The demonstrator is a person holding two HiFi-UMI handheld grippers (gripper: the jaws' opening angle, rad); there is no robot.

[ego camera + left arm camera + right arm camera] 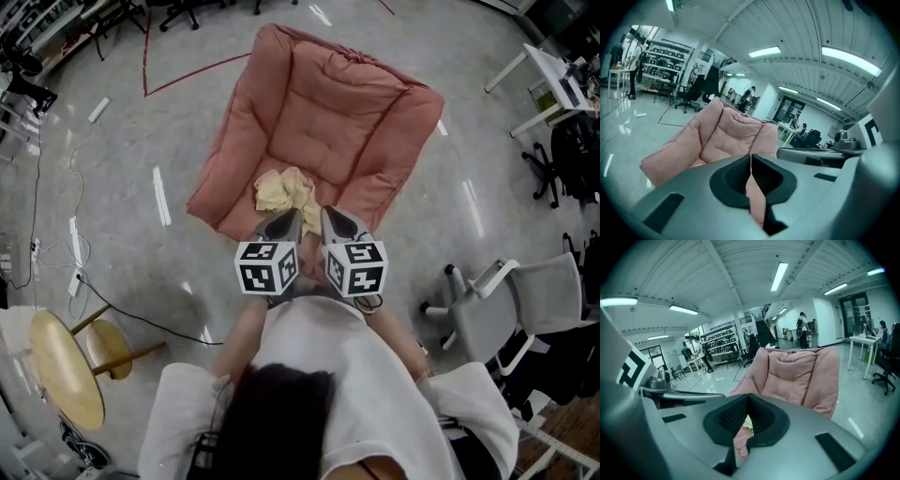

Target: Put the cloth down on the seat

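Nearest, the left gripper (289,217) and right gripper (330,214) hover side by side, each with its jaws pressed together on nothing. Just beyond their tips, the crumpled yellow cloth (284,190) lies on the near edge of the pink cushioned seat (328,112), which stands on the floor.

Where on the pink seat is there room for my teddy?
The seat is bare in its middle and back, between its puffy sides. The front edge is crowded: the yellow cloth lies there, with the left gripper and right gripper close by.
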